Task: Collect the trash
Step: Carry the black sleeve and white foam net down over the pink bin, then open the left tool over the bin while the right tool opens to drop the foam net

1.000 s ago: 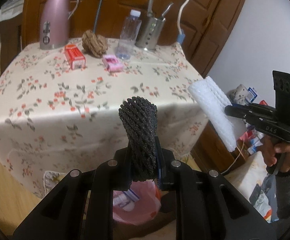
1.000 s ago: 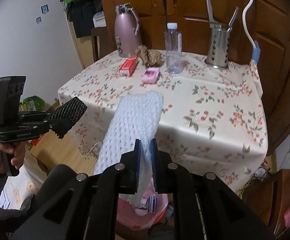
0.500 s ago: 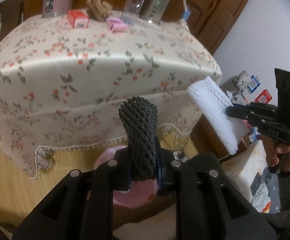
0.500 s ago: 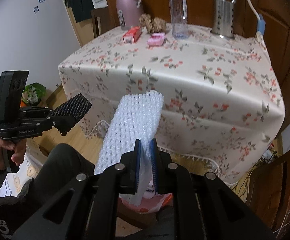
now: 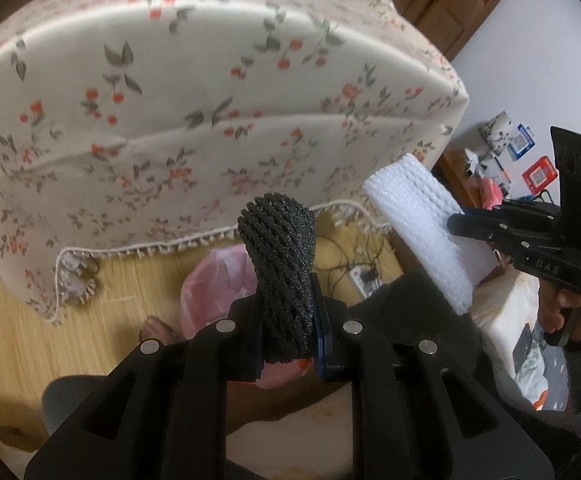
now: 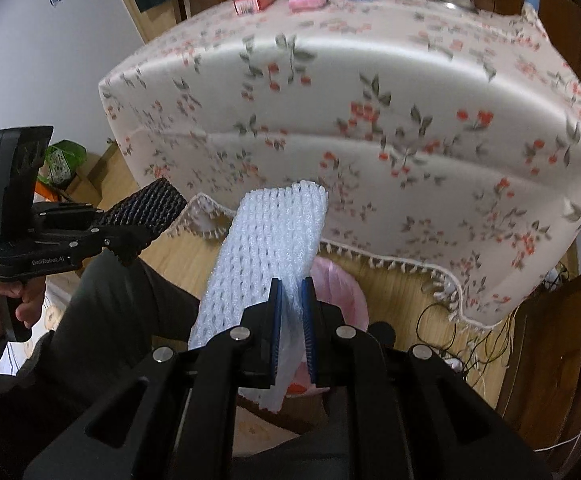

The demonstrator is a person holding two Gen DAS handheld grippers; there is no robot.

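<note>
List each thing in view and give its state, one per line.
left gripper: shut on the black foam net.
black foam net: held upright, above the bin.
right gripper: shut on the white foam net.
white foam net: held, tilted left, above the bin.
pink-lined bin: on the floor, open, trash inside.
tablecloth: draped over the table edge.

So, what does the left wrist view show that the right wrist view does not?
Only the left wrist view shows a white power strip on the floor and the right hand-held gripper from outside.

Only the right wrist view shows a green bag and the left hand-held gripper from outside.

Both show the black foam net, white foam net, pink bin and floral tablecloth.
</note>
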